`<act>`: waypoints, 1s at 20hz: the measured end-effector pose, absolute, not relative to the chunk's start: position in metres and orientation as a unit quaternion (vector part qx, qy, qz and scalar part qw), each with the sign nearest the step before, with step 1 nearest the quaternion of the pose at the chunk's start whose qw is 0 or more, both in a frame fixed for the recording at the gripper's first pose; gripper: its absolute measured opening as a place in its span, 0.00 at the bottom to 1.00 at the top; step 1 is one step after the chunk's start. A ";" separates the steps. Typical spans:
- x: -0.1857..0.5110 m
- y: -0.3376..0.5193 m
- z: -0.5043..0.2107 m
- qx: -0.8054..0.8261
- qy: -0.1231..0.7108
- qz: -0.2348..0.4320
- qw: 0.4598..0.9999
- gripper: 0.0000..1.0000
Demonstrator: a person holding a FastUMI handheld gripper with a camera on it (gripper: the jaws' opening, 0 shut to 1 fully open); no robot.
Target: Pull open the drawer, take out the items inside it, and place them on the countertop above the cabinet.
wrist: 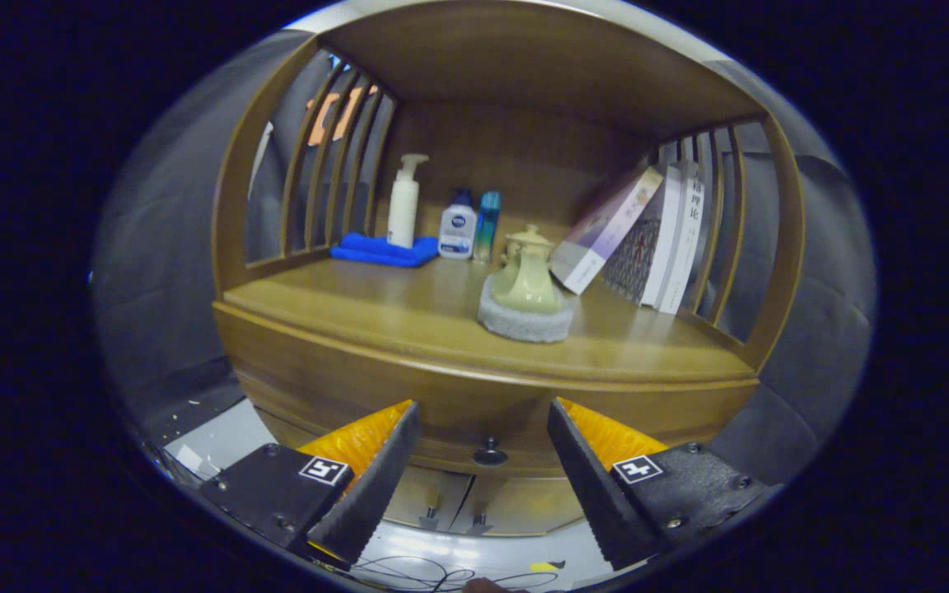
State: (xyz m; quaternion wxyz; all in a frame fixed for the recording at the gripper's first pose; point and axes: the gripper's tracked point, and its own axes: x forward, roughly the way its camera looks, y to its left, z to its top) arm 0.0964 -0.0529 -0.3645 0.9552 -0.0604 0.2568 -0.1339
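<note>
A small dark round knob (489,452) is seen at the lower centre of the frame, set in the curved wooden front of the closed drawer (474,416), just under the lip of the countertop (409,317). The knob is framed in the gap between the two fingers of the gripper (483,478), which are spread wide apart with nothing held; black ribbed pads and orange backing are visible on each.

The drawer is judged to be rigid timber, moderately heavy and likely to slide stiffly rather than freely. The knob is taken to be hard, smooth and small, so a slip is considered possible unless both pads are closed squarely around it, close to the drawer face, and the pull is kept straight outward. What lies inside cannot be told while the front is closed.

Above, toward the middle of the frame, a pale green teapot (527,278) is shown on a grey round mat (524,323), fragile and best avoided when items are set down. Leaning books (647,239) are seen at the right. At the upper left, a white pump bottle (404,202), a small white bottle (458,226) and a slim teal bottle (488,221) are grouped by a folded blue cloth (384,249). Bare wood is left at the front left of the top.
</note>
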 end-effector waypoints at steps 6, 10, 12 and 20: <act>0.074 -0.034 -0.250 -0.026 0.180 -0.085 0.980 1.00; 0.052 -0.025 -0.178 -0.021 0.128 -0.065 0.989 1.00; 0.042 -0.025 -0.150 -0.019 0.111 -0.063 0.992 1.00; -0.003 -0.037 -0.064 -0.015 0.069 -0.074 0.995 1.00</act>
